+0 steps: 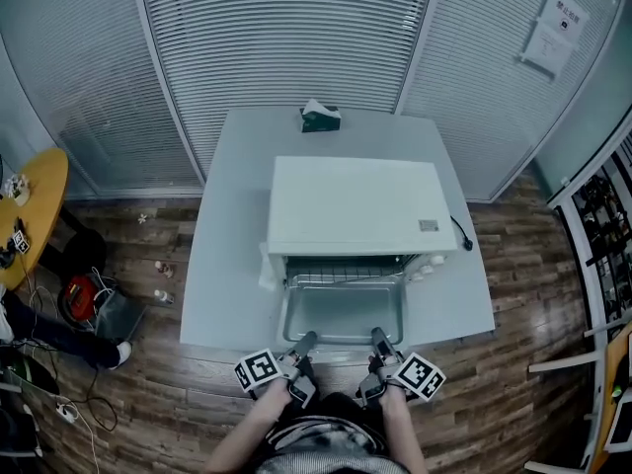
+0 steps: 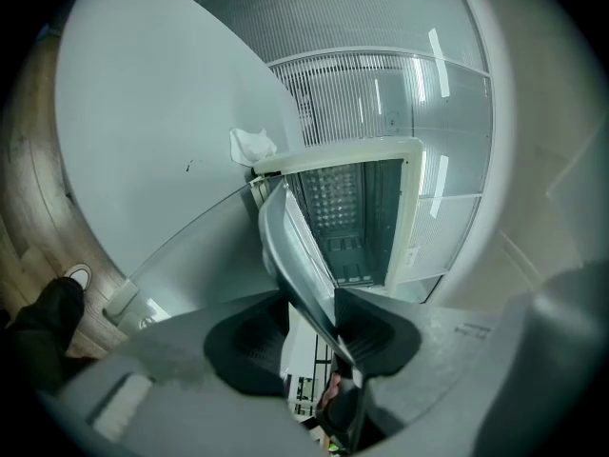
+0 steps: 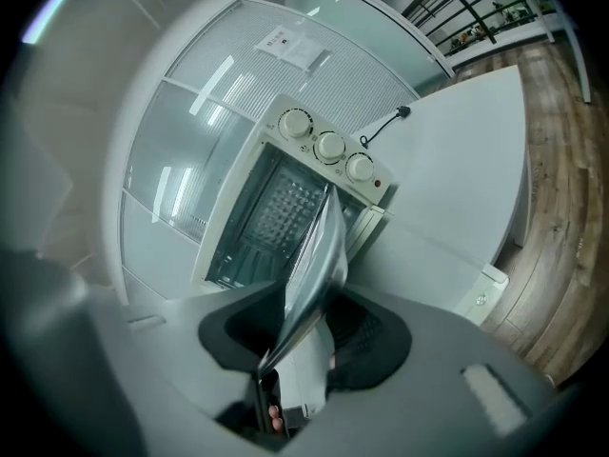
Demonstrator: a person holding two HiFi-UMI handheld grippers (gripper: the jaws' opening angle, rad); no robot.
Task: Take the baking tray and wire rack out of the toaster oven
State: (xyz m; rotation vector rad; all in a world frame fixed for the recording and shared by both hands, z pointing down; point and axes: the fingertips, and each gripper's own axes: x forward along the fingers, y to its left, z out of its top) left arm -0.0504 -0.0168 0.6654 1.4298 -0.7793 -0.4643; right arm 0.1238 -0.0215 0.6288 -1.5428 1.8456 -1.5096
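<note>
The white toaster oven (image 1: 351, 205) stands on the table with its front open toward me. A grey metal baking tray (image 1: 343, 311) sticks out of the opening over the lowered glass door (image 2: 190, 246). Behind it the wire rack (image 1: 346, 269) lies just inside the oven mouth. My left gripper (image 1: 308, 342) is shut on the tray's near rim at the left, and the tray's rim (image 2: 285, 241) runs edge-on between its pads. My right gripper (image 1: 378, 338) is shut on the same rim at the right, where the tray (image 3: 319, 255) shows edge-on too.
The light table (image 1: 232, 225) ends just under my hands, with wooden floor around it. A green tissue box (image 1: 320, 118) sits behind the oven. The oven's knobs (image 3: 328, 146) and power cord (image 1: 462, 233) are on its right side. A white crumpled cloth (image 2: 252, 146) lies at its left.
</note>
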